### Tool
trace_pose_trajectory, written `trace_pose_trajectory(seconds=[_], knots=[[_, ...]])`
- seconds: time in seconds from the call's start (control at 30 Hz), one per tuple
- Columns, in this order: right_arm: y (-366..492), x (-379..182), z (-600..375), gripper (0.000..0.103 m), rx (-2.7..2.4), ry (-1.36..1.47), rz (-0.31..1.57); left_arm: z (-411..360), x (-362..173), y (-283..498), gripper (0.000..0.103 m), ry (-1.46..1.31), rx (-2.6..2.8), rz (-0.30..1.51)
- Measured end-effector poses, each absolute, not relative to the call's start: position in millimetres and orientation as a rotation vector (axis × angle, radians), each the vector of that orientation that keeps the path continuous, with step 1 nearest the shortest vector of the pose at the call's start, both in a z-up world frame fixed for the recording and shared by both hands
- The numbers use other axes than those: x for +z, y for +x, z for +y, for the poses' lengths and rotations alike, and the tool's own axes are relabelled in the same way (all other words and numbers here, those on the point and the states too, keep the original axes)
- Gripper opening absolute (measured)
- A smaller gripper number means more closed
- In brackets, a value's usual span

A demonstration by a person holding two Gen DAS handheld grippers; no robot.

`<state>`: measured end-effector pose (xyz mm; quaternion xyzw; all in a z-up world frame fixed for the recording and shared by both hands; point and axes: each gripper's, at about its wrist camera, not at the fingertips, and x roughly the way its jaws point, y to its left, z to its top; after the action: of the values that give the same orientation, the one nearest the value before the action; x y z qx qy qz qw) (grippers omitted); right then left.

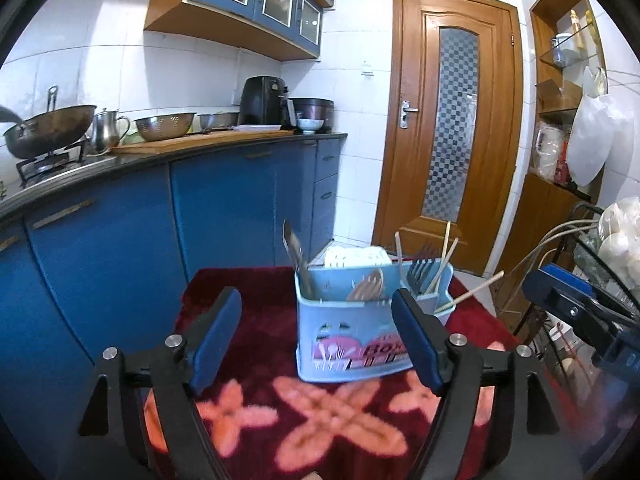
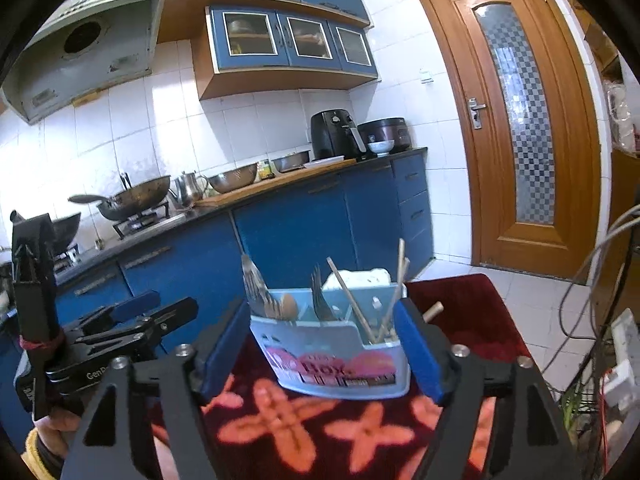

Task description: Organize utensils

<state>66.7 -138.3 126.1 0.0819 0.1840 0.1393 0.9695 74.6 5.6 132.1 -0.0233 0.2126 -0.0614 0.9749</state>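
While both tools are hovering over the red floral cloth [image 1: 248,412], the left wrist view is showing the left gripper [image 1: 316,336] standing wide apart with nothing between its blue pads. Just beyond it the pale blue utensil caddy [image 1: 352,336] is sitting upright on the cloth. Inside the caddy a flat metal blade [image 1: 294,250] is leaning at its left end, forks [image 1: 420,272] are standing tines-up towards its right, and wooden chopsticks [image 1: 442,256] are poking out beside the forks, one tilting over the caddy's right rim.

Switching to the right wrist view, the right gripper [image 2: 320,344] is also gaping, empty, with the caddy [image 2: 340,360] framed between its fingers but untouched. A wooden spoon [image 2: 288,306] is showing near the caddy's left end.

I'm guessing that caddy is light, thin plastic, stiff but easy to tip, so its side walls are looking like the safest hold. The chopsticks are looking light and slick; pinching them near the middle seems wisest, and the forks by their necks.
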Motion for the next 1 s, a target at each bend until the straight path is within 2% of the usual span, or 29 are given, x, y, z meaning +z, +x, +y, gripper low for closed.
trace_pose_trajectory(seconds=[0.2, 0.47, 1.0], knots=[[57, 95, -140, 0.091, 0.243, 0.151, 0.389, -1, 103, 62, 0.079, -0.041, -0.099, 0.426], [53, 63, -138, 0.094, 0.2, 0.113, 0.386, -11, 70, 67, 0.079, -0.026, -0.097, 0.449], [65, 20, -138, 0.095, 0.142, 0.107, 0.455, -7, 31, 87, 0.079, -0.051, -0.055, 0.497]])
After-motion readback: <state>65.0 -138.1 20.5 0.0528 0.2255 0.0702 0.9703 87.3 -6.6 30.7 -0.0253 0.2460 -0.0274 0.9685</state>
